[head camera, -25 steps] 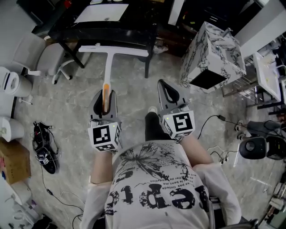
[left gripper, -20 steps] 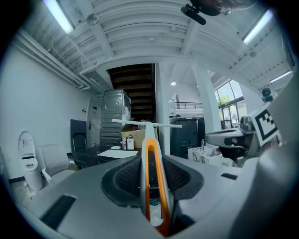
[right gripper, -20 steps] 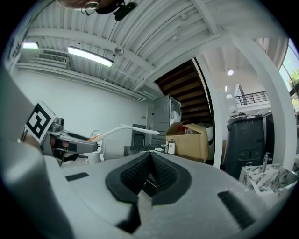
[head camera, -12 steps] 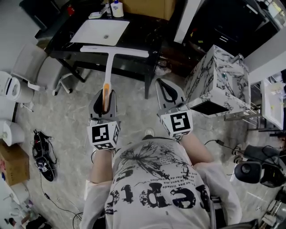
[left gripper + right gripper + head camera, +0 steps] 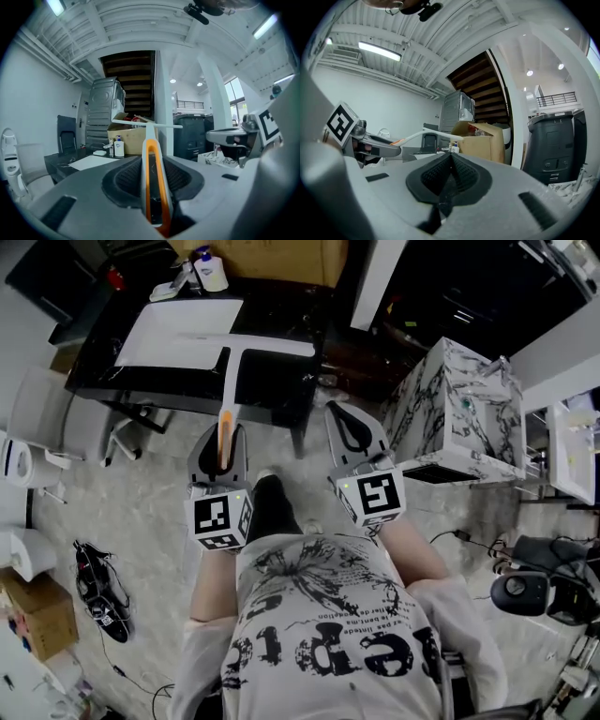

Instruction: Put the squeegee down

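The squeegee has a white handle with an orange grip and a white crossbar blade. My left gripper is shut on the orange grip, and the handle points forward and level. Its blade hangs over the near part of the black table. In the left gripper view the squeegee runs straight out from between the pads. My right gripper is beside it on the right, shut with nothing in it. In the right gripper view the pads meet, and the squeegee shows at the left.
A white sheet lies on the black table, with a pump bottle and a cardboard box behind it. A marble-patterned cabinet stands to the right. Chairs and shoes are on the left floor.
The person has walked forward, so the black table has come closer. The squeegee's blade, earlier short of the table's front edge, is now over the tabletop. Both grips are unchanged.
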Demonstrator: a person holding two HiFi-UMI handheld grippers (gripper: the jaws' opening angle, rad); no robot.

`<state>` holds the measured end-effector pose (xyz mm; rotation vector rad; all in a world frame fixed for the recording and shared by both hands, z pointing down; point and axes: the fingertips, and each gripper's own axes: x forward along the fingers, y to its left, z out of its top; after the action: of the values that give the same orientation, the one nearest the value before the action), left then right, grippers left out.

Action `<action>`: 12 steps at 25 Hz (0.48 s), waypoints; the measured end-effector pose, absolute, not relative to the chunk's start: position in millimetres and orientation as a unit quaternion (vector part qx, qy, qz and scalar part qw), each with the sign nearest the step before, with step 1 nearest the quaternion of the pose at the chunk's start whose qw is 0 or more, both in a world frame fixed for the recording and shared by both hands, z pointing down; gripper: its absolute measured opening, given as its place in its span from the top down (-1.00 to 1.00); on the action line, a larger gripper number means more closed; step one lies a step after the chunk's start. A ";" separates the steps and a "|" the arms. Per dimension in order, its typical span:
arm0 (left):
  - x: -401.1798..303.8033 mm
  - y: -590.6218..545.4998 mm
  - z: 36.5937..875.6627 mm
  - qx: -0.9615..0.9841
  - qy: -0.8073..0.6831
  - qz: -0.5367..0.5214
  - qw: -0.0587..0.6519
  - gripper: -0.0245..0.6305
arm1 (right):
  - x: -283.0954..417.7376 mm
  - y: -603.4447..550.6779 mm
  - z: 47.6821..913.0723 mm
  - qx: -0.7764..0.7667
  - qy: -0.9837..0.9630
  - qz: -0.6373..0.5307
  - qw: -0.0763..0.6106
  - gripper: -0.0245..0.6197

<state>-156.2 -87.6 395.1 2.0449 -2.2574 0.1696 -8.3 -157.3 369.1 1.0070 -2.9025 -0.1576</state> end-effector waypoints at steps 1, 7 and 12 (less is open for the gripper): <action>-161.5 -102.4 395.9 0.675 -0.735 0.055 0.046 0.55 | -12.6 -168.7 369.7 0.334 -0.941 -0.052 0.033 0.95; -200.0 -193.9 400.6 0.719 -0.691 0.061 0.046 0.55 | -46.8 -240.4 372.0 0.394 -0.917 -0.043 0.040 0.95; -237.6 -258.7 403.1 0.751 -0.655 0.066 0.052 0.55 | -82.1 -293.8 369.7 0.437 -0.898 -0.036 0.041 0.95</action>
<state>-237.6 -258.7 403.1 2.2843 -1.9917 0.2004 -82.1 -293.8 369.7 1.3392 -2.7477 -0.1108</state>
